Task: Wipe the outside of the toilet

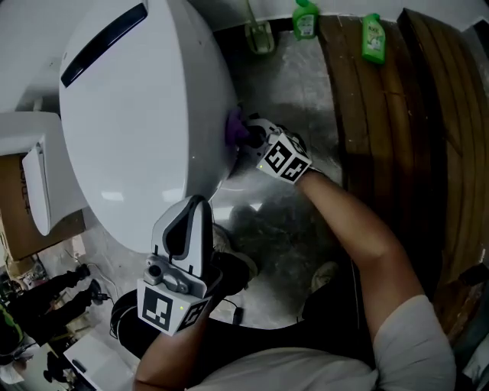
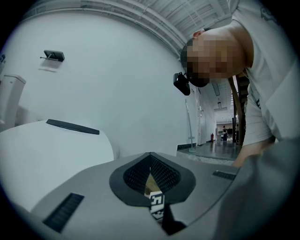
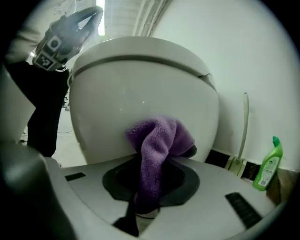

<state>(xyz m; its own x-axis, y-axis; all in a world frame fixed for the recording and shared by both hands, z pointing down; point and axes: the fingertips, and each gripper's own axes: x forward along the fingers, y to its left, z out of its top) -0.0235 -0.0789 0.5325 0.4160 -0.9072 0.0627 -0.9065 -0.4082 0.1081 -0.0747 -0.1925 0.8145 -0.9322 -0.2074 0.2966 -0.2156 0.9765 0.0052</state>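
Observation:
The white toilet [image 1: 137, 122] with its lid down fills the upper left of the head view. My right gripper [image 1: 250, 137] is shut on a purple cloth [image 1: 236, 128] and holds it against the bowl's right side. In the right gripper view the cloth [image 3: 159, 140] bulges out of the jaws and touches the bowl [image 3: 140, 89] below the seat rim. My left gripper [image 1: 197, 203] stands upright by the toilet's front edge, shut and empty. In the left gripper view the toilet lid [image 2: 47, 150] lies just to the left of the left gripper [image 2: 150, 154].
Two green bottles [image 1: 306, 19] [image 1: 373, 38] and a brush holder [image 1: 260, 34] stand by the back wall. A dark wooden panel [image 1: 412, 137] borders the wet grey floor [image 1: 298, 99] on the right. A white wall unit [image 1: 34, 176] hangs to the left. The person's shoes [image 1: 229, 260] are below the bowl.

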